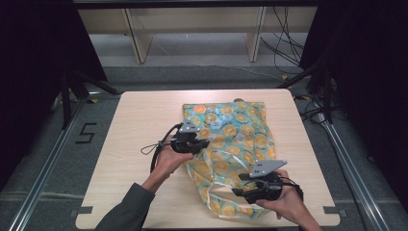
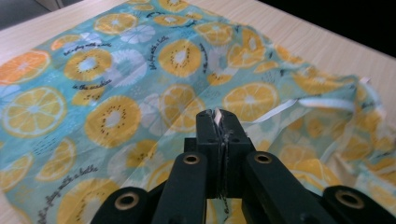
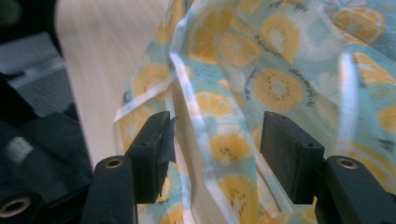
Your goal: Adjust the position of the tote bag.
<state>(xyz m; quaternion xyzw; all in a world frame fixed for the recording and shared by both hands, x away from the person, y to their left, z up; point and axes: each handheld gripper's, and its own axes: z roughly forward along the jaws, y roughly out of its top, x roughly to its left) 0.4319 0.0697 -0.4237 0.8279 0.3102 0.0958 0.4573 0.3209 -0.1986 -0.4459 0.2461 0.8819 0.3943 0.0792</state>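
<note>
Left gripper pinches a fold of the fruit-print cloth at its left edge; right gripper stands wide — cloth hem between its jaws, ungripped. The cloth lies crumpled on the table, bare wood to its left.

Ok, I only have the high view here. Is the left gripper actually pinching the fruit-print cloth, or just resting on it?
Observer: The left gripper is shut on the cloth; its own view shows a thin fold with a white edge clamped between the jaw tips.
Operator: And the right one?
Observer: The right gripper is open. Its view shows the jaws standing apart, with a rumpled part of the cloth and its white hem between them, not pressed.
Operator: What is printed on the cloth, besides fruit?
Observer: The left gripper view shows small lines of dark script between the orange and kiwi slices.
</note>
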